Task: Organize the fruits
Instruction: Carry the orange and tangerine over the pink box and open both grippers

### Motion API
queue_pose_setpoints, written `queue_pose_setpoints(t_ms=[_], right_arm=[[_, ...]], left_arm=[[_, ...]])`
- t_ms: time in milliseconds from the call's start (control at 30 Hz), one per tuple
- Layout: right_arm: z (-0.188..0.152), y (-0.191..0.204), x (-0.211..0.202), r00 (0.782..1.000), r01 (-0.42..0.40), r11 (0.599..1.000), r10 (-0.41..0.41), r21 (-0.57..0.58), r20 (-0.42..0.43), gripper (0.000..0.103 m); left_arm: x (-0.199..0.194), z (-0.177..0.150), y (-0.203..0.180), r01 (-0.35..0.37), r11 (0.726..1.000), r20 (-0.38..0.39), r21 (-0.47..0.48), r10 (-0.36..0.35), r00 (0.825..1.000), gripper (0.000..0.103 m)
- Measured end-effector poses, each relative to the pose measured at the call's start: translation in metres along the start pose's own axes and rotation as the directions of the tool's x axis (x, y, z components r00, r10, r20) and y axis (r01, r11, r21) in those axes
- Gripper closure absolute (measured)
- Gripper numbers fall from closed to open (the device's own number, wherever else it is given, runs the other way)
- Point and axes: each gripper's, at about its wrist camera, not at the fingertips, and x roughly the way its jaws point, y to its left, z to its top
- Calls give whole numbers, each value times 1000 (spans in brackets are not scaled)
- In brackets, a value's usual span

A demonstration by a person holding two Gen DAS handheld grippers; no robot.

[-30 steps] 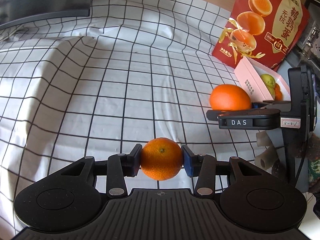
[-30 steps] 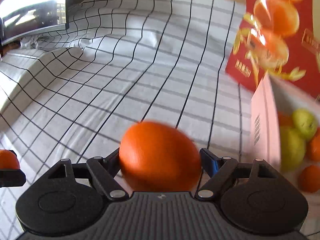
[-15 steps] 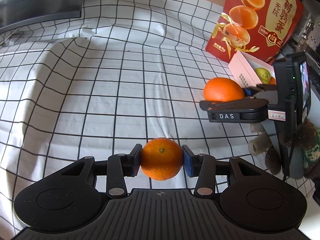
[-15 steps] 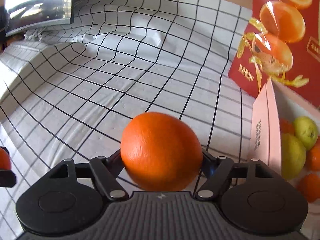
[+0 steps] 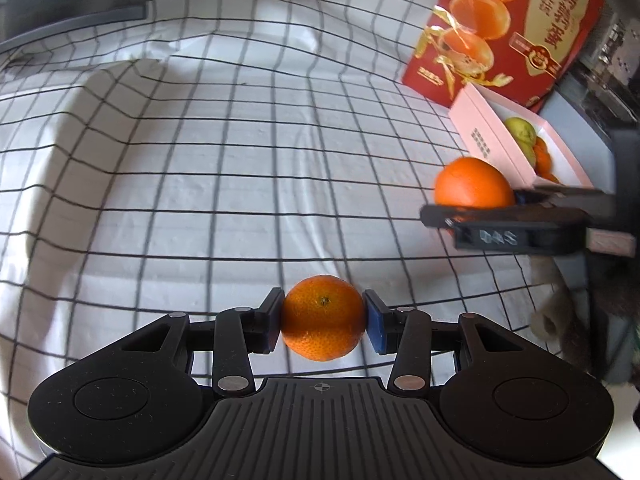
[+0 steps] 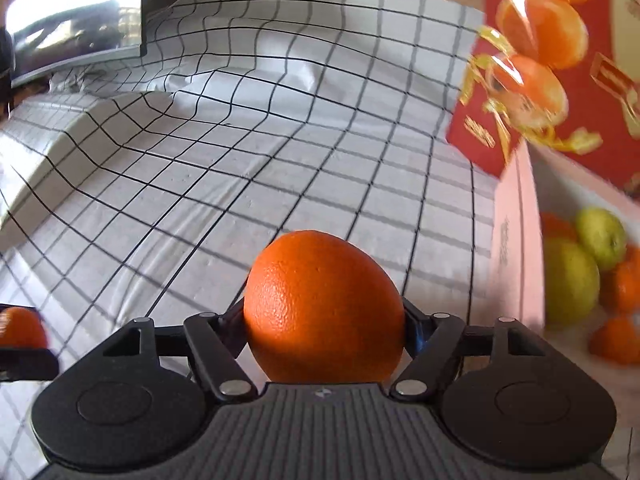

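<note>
Two oranges are held above a white cloth with a black grid [image 5: 240, 168] that covers the tabletop and rises over a raised edge at the left. At the far right a tall red carton [image 5: 512, 28] printed with halved oranges stands upright, and just in front of it, touching or nearly touching it, sits an open pink box [image 6: 516, 240]. Inside the box lie two yellow-green fruits [image 6: 568, 280] and several small orange ones [image 6: 616, 338]; their exact count cannot be told because the box wall hides part of them.

The right gripper [image 6: 324, 320] carries the large orange [image 6: 324, 308], which fills the space between its fingers; both pads press its sides while the jaws are closing on it. Seen from the left wrist camera, this orange hangs in the air near the pink box's near corner, clear of the cloth.

The left gripper [image 5: 322, 326] pinches the small orange [image 5: 322, 328] between its blue pads [image 5: 376, 326], stem mark facing the camera, the fingers steady around it. It too is off the cloth, lower in that view and well apart from the box. In the right wrist view the small orange shows only as a blurred sliver at the left edge.
</note>
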Motion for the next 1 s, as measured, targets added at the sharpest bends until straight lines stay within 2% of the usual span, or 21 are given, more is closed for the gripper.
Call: queue_pose_setpoints(t_ms=[100,267,367,500,600,767,900,1000], right_arm=[[-18,-7,-23,1000,1,998,-1,60,0,31],[-54,-19,-62,997,74,990,-75,124,9,31],[-70,-37,-79,993,114,975,-115,189,-4,31],[-78,-71,-96,981,185,941,-192,284,-5,31],[-73,-95,-110,969,227,914,-246,336,13,31],[-43,-123,-132,950,265,911,-304,318,79,31],[-9,-140,-126,940,289,923,-324,255,104,31],[10,-154,-105,942,298,928,-324,225,89,31]], left_arm=[[7,2,-14,33,999,-12,43,-32,999,56],[25,4,-50,113,984,-53,138,-106,993,56],[38,7,-74,166,967,-84,192,-152,985,56],[48,20,-108,237,936,-86,261,-222,971,56],[50,45,-135,295,908,-66,297,-289,955,56],[56,121,-181,340,868,7,361,-367,930,56],[76,181,-216,348,852,23,391,-387,922,56],[111,206,-236,347,857,-24,381,-366,930,56]])
